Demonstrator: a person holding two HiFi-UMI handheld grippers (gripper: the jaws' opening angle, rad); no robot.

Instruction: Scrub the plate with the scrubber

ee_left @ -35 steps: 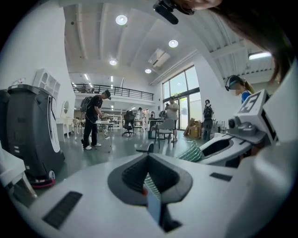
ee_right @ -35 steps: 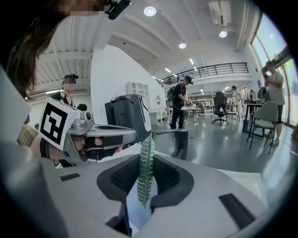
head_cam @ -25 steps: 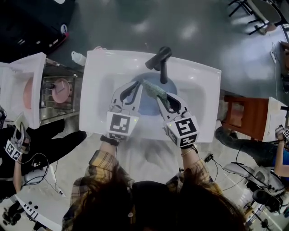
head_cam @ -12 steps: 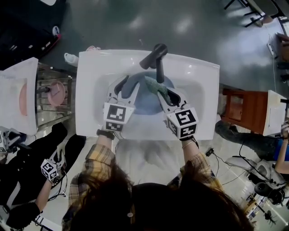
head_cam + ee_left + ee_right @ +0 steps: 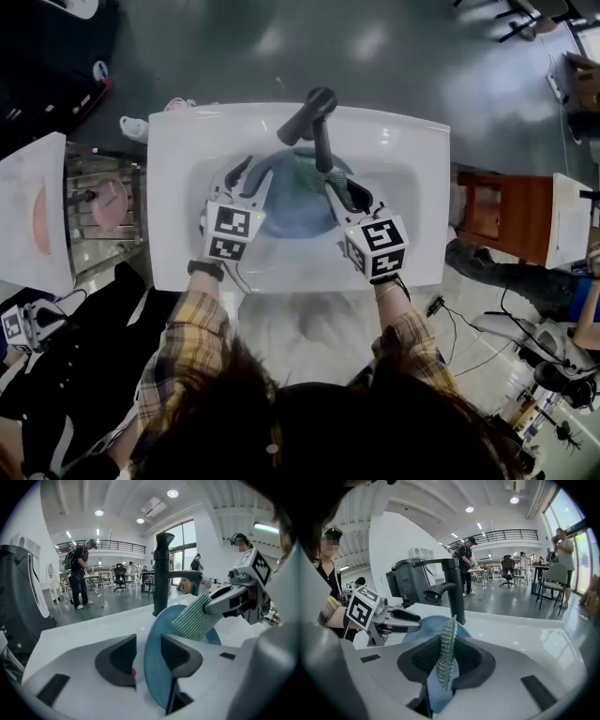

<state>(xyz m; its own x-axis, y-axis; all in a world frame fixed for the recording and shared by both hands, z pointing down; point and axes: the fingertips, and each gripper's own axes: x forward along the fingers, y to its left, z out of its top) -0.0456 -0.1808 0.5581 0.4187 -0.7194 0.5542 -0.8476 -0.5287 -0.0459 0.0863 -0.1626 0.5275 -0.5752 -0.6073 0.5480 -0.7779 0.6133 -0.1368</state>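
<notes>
White sink (image 5: 412, 187): basin holds blue plate (image 5: 286, 216), standing on edge just near of black faucet (image 5: 314, 122). Left gripper (image 5: 147, 648): jaws opening, plate's left rim between them. Right gripper (image 5: 340, 187): clamped on green scrubber (image 5: 446, 653), at plate's right side.

Operator's in a flannel shirt: left sleeve (image 5: 192, 333) and right sleeve (image 5: 410, 342) are both yellow-tan plaid with dark brown bars and thin pale cross-lines, full length to the wrists. Black band (image 5: 205, 269), watch-like, sits on the left wrist, with a thinner dark cord (image 5: 390, 287) on the right. Hair (image 5: 281, 422) is dark brown and long.
</notes>
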